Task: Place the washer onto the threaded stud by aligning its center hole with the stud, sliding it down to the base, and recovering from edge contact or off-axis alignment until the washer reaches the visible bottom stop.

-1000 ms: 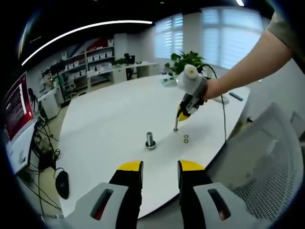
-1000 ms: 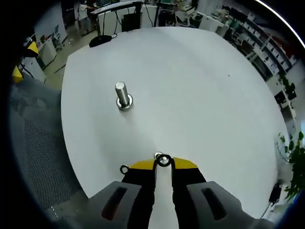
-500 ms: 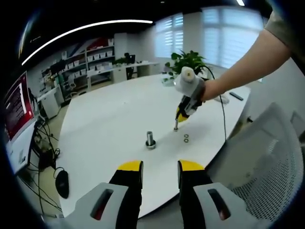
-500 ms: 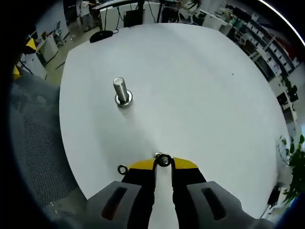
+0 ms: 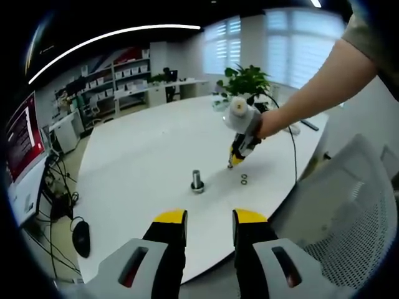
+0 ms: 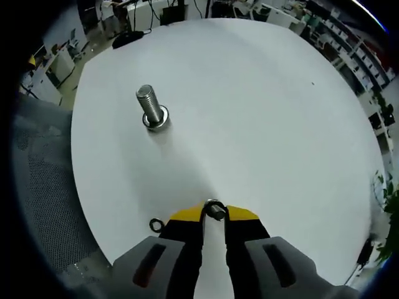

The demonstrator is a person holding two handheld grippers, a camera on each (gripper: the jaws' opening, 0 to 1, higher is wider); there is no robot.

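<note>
The threaded stud (image 5: pixel 197 181) stands upright on its flanged base on the white table (image 5: pixel 143 162); in the right gripper view the stud (image 6: pixel 151 112) is ahead and to the left. My right gripper (image 6: pixel 214 213) is shut on a small metal washer (image 6: pixel 214 208) held at its yellow tips, a little above the tabletop. In the left gripper view the right gripper (image 5: pixel 232 164), held by a person's hand, hangs to the right of the stud. A second washer (image 5: pixel 244 180) lies loose on the table; it is beside the right jaw (image 6: pixel 156 224). My left gripper (image 5: pixel 209 219) stands open at the near table edge.
A white mesh chair (image 5: pixel 352 205) stands at the right of the table, and its mesh (image 6: pixel 43 187) borders the table edge. A potted plant (image 5: pixel 246 80) and a dark remote (image 5: pixel 310 125) sit at the far side. A red monitor (image 5: pixel 22 134) and cables are on the left.
My right gripper has lifted off the table with the washer and drawn nearer the stud, leaving the loose washer behind. The left gripper has not moved.
</note>
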